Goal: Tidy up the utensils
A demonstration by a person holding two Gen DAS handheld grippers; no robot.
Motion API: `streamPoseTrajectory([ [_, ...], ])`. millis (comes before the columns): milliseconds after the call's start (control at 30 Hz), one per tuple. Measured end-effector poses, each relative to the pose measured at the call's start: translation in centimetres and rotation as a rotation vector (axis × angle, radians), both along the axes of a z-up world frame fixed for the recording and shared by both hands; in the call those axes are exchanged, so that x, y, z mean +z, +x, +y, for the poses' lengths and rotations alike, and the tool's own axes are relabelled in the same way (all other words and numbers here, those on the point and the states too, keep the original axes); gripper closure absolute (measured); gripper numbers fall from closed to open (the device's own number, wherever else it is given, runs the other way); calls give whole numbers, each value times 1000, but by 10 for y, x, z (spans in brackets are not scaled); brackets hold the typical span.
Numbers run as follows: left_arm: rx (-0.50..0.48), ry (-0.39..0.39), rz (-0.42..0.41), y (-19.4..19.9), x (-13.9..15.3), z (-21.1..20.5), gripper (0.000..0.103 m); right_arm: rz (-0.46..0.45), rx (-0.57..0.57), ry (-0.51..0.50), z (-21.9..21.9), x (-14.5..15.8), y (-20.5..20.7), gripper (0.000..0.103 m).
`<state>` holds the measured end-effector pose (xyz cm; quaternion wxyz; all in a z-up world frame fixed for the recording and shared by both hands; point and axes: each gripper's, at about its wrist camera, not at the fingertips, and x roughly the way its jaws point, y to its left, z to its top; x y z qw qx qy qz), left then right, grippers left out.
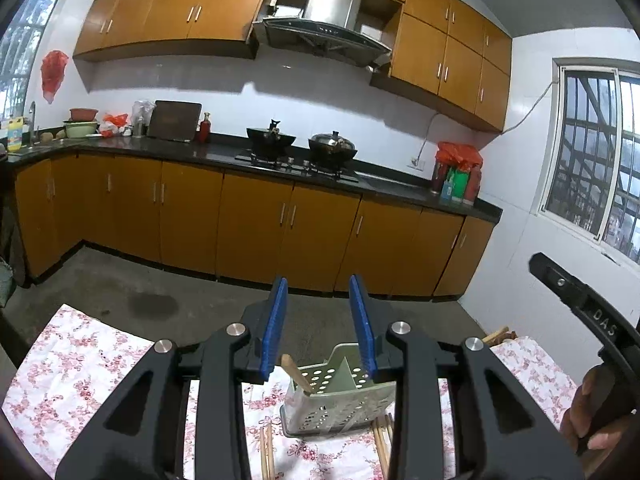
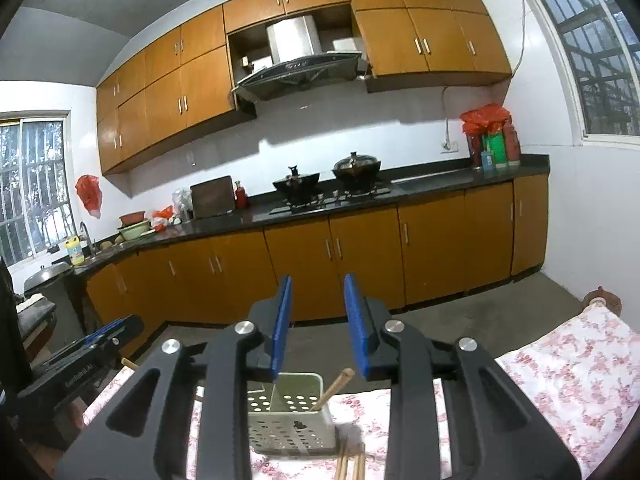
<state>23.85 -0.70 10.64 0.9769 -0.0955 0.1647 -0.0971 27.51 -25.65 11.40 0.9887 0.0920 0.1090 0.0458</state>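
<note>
Pale green plastic, punched with round holes, makes up the utensil holder (image 1: pixel 340 396), which stands on the floral-clothed surface (image 1: pixel 80 364) directly ahead of both claws. In the left wrist view a divider splits its inside into compartments, and one wooden chopstick (image 1: pixel 297 374) leans in the left-hand compartment with its top tilted to the left. From the right wrist view the same holder (image 2: pixel 290 424) sits low in the centre, the chopstick (image 2: pixel 336 388) there slanting up to the right out of the right-hand compartment.

More loose chopsticks (image 1: pixel 382 440) lie flat on the cloth just beside the holder's near right corner, and another pair (image 1: pixel 267 454) lies to its near left (partly hidden by the claw's black frame). In the right wrist view a few chopsticks (image 2: pixel 352 462) lie on the cloth in front of the holder.

Left claw (image 1: pixel 319 326): its blue fingers stand well apart with nothing between them, raised above the holder. Right claw (image 2: pixel 318 322): likewise spread wide and holding nothing. The right claw's black body and the hand on it (image 1: pixel 596 412) show at the right edge of the left wrist view.

Behind everything runs a kitchen with orange cabinets (image 1: pixel 256 220) and a dark worktop.
</note>
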Motion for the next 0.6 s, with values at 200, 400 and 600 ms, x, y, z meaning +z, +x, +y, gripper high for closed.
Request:
streamPoseTrajectory([
  [200,18,-32,-32,-23,10,16,69,22,-61,9,-27,-2,-31,73],
  [400,115,38,15,-51,-17,36,64,213,-119,14,-56,-67,-46,70],
  [600,180,113,212,-52,-92,50,64,495,-47,41,-46,-164,-41,73],
])
